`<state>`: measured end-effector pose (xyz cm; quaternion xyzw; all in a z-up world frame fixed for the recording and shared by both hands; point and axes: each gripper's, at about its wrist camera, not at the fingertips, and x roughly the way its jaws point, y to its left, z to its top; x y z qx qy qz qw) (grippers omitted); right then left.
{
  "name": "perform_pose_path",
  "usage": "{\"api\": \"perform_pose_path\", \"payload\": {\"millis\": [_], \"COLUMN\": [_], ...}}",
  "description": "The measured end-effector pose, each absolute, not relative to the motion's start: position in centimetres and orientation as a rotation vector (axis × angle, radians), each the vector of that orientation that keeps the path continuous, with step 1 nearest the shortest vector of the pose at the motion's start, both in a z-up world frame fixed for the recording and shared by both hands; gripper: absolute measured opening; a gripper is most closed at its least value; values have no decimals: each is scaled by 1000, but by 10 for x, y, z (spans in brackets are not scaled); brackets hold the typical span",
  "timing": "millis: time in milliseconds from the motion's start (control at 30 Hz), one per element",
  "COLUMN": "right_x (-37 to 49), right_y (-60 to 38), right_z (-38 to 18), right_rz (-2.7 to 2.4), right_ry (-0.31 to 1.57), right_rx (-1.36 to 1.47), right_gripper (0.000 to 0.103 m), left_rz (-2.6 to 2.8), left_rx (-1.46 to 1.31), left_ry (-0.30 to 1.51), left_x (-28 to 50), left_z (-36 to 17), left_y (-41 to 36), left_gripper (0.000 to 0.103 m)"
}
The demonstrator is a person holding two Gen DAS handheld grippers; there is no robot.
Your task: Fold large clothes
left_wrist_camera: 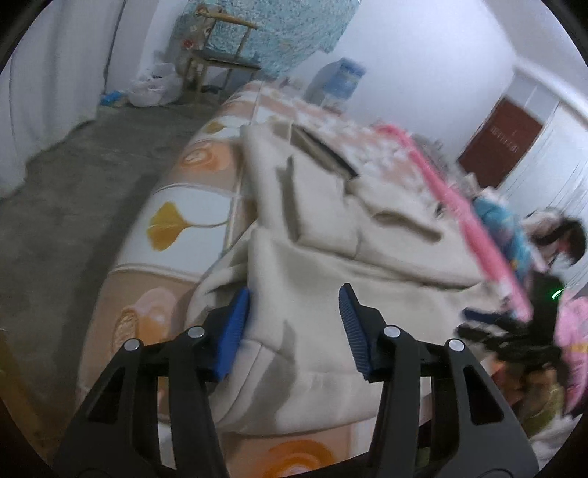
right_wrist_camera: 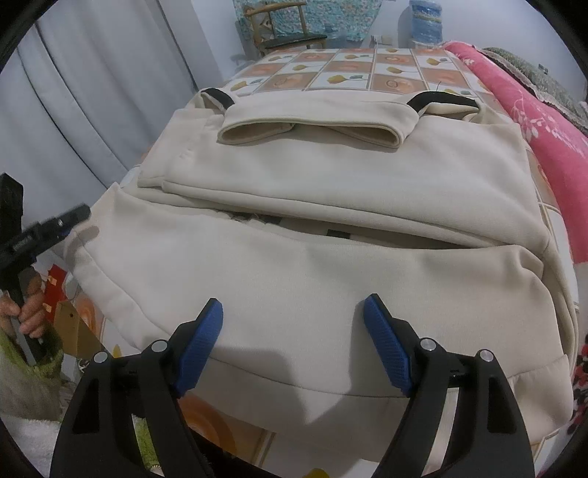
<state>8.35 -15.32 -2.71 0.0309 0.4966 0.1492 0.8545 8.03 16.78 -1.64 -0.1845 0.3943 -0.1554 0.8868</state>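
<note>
A large cream sweatshirt (right_wrist_camera: 330,176) lies partly folded on the patterned bed (right_wrist_camera: 360,66), its sleeves with black cuffs (right_wrist_camera: 437,99) laid across the far end. It also shows in the left wrist view (left_wrist_camera: 330,235). My right gripper (right_wrist_camera: 294,312) is open and hovers over the near hem, holding nothing. My left gripper (left_wrist_camera: 294,298) is open over the garment's left corner, empty. The left gripper also shows in the right wrist view (right_wrist_camera: 55,224), at the garment's left edge.
A pink blanket (right_wrist_camera: 533,110) lies along the bed's right side. A wooden chair (right_wrist_camera: 283,25) and a water jug (right_wrist_camera: 426,22) stand beyond the bed. Grey curtains (right_wrist_camera: 92,92) hang at left. Bare concrete floor (left_wrist_camera: 73,176) runs beside the bed.
</note>
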Motion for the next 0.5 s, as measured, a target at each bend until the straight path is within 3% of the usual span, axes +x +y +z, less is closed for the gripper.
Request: {"api": "perform_pose_path", "payload": {"millis": [233,500], "right_x": [84,84], "right_y": [-154,-154], "right_z": [-27,-27], "right_rz": [317,319], "right_ry": [1043,1042], "right_rx": [66,66], "right_gripper": [77,77], "left_rz": [-280,-413], "left_rx": [-417,-424], "left_ry": [899,838], "left_x": [111,105], "left_z": [-39,-28], "left_y": [166,159], "left_gripper": [43,42]}}
